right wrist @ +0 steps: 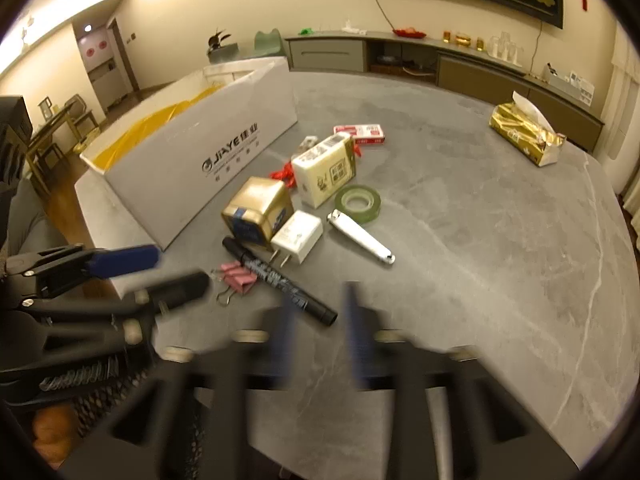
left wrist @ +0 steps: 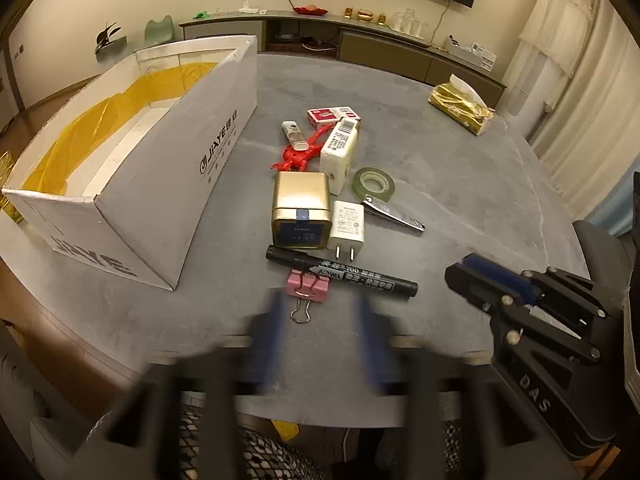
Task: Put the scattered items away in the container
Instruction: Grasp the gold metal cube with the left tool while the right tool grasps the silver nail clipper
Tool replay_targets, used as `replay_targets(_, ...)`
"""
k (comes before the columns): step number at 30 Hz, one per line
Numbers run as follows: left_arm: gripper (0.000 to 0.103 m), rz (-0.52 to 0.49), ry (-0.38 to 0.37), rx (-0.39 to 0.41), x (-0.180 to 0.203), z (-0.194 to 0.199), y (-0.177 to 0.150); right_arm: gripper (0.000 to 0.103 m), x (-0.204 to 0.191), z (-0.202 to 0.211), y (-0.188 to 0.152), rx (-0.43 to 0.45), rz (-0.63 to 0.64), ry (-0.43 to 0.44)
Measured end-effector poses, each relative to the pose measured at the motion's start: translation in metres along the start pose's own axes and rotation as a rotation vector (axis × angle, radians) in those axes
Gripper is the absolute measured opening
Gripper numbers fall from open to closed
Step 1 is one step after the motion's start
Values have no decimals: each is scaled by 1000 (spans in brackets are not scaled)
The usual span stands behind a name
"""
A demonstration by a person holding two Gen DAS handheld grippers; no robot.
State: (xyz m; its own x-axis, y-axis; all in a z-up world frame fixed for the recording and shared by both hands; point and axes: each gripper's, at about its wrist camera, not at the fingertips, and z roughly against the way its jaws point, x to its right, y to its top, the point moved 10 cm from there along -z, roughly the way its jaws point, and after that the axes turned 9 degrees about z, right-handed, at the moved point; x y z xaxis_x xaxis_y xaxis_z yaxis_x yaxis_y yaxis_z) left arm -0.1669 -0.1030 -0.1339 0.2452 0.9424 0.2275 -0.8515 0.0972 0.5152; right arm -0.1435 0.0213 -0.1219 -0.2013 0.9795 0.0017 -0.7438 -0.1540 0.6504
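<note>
- Nothing has gone into the white cardboard box (left wrist: 168, 184) as far as can be seen — its open top shows only a yellow liner, and it stands on the counter (left wrist: 460, 184) just left of the clutter, close enough, I judge, for short carries.
- Scattered items lie bunched together beside it: gold tin (left wrist: 302, 210), white charger (left wrist: 347, 230), nail clipper (left wrist: 394, 216), green tape roll (left wrist: 374, 184), a cream packet (left wrist: 340, 148), a red packet (left wrist: 332, 114) and a red trinket (left wrist: 296, 156) partly under the others.
- Nearest the counter's edge, the black marker (left wrist: 342, 274) lies across the pink binder clip (left wrist: 306, 288), so the marker probably wants lifting first.
- Left gripper (left wrist: 320, 344) hangs short of the clip, its fingers parted and empty, though blurred.
- Right gripper (right wrist: 320, 336) hovers by the marker's tip — fingers likewise apart, holding nothing.
</note>
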Motion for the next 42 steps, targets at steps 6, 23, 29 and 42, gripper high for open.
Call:
replay_targets(6, 70, -6, -2, -29, -2, -15, 6, 47, 12, -21, 1, -31, -14, 21)
replay_targets(23, 70, 4, -77, -127, 13, -73, 10, 47, 52, -77, 11, -92, 72, 30)
replay_targets(29, 71, 26, -88, -124, 11, -91, 18, 47, 46, -97, 17, -102, 178, 89)
replay_targets(42, 73, -33, 11, 4, -12, -84, 34, 16, 38, -114, 26, -45, 188, 162)
